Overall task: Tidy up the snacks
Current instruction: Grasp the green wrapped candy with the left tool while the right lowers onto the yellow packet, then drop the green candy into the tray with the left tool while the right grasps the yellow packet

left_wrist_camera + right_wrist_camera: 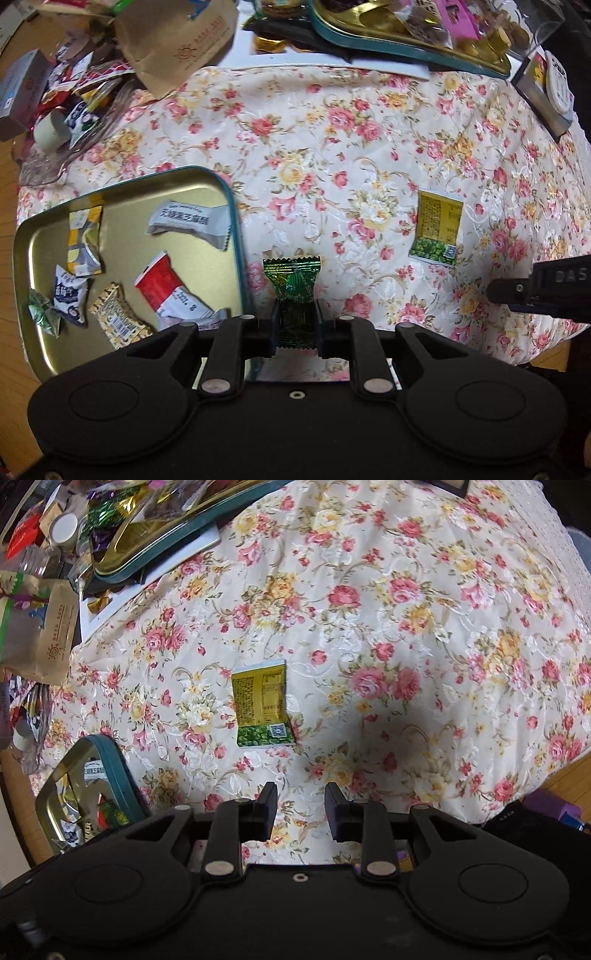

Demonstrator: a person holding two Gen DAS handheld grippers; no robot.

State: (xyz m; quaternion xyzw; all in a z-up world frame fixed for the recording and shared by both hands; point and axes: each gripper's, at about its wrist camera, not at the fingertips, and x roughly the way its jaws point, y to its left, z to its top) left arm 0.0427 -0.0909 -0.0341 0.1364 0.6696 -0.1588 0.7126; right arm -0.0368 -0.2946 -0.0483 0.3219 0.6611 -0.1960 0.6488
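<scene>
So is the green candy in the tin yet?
Out. The green candy is clamped in the left hand-held gripper over the tablecloth, beside the tin.

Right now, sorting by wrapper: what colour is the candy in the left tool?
Green candy, clearest in left wrist view.

We can only really read "DAS" on the black tongs (546, 291) and 无糖黑芝麻球 on the grey wrapper (188, 223) in the tin.

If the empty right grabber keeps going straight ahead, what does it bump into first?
Probably the yellow-green snack packet. The right gripper is open, with only flowered tablecloth before the packet, which sits slightly left; depth is unclear.
</scene>
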